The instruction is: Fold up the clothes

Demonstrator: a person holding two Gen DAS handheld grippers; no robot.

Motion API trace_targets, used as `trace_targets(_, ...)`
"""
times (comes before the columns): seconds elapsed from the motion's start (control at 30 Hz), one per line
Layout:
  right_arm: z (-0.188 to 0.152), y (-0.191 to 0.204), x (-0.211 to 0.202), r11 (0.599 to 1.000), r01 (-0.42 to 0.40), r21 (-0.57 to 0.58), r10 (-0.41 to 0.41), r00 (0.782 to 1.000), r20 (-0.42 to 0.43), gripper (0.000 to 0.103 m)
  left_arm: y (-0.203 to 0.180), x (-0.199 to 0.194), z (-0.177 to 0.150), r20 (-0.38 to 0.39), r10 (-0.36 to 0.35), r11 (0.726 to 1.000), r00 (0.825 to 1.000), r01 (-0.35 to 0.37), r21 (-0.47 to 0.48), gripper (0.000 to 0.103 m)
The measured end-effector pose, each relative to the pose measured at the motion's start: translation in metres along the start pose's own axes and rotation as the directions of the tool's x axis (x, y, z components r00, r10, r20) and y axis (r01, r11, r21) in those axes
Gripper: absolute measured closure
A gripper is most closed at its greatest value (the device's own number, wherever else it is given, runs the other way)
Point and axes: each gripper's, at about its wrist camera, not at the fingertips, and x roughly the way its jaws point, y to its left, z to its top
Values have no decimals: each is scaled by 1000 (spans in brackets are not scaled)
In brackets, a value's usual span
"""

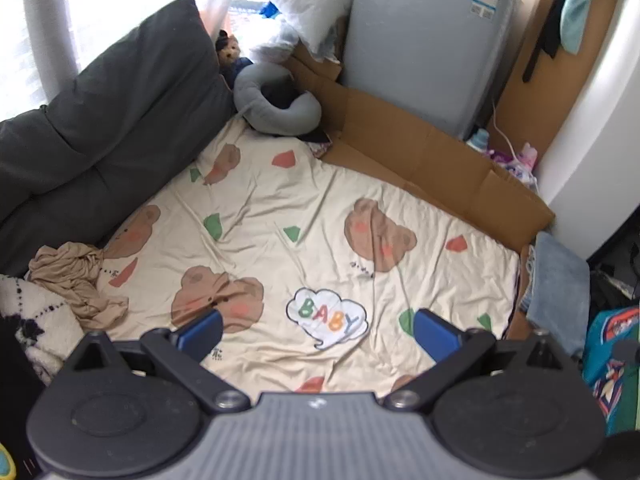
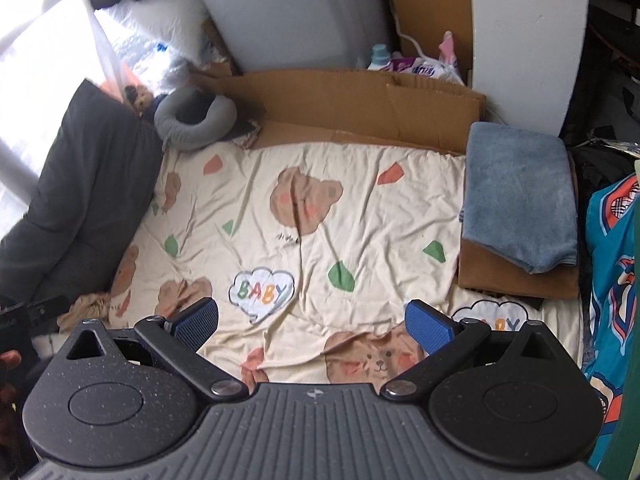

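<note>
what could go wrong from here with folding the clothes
The crumpled tan garment lies bunched at the bed's left edge, against the dark cushion, so a pinch may catch only one layer or the wrinkled bear-print sheet beneath. Both hand-held grippers, left and right, are open and empty.

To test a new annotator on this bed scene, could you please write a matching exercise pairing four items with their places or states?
Column A
1. tan garment
2. folded blue towel
3. grey neck pillow
4. left gripper

Column B
a. open and holding nothing, above the bear-print sheet
b. crumpled at the left edge of the bed
c. stacked on a folded brown cloth at the right edge
d. curled at the far corner, next to the cardboard

Pairs: 1-b, 2-c, 3-d, 4-a
</note>
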Motion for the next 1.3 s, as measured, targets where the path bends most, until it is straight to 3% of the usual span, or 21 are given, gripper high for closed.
trace_targets(0.17, -7, 8, 2, 999, -4, -38, 3, 1000, -16, 0, -1, 3, -2, -8, 48, 998, 999, -48, -29, 3)
trace_targets(0.3, -10, 5, 4, 997, -76, 8, 76, 997, -17, 0, -17, 8, -2, -29, 77, 995, 997, -75, 62, 7)
trace_targets(0.4, -8, 5, 10, 995, -95, 25, 96, 994, -44, 1, -18, 11, -2, -53, 73, 996, 996, -70, 52, 7)
trace_targets(0.6, -8, 17, 17, 999, -44, -28, 42, 996, -75, 1, -16, 22, -5, -148, 29, 1000, 989, -29, -3, 13)
trace_targets(0.83, -8, 24, 17, 997, -31, -74, 25, 996, -85, 1, -30, 12, -8, -113, 51, 998, 992, -48, 33, 8)
trace_targets(0.93, -8, 25, 16, 995, -25, -92, 17, 996, -87, 1, -35, 6, -8, -88, 33, 999, 996, -30, 35, 2)
trace_targets(1.3, -8, 16, 17, 998, -33, -47, 28, 995, -97, 0, -46, 7, -14, -97, -24, 999, 995, 26, 28, 1)
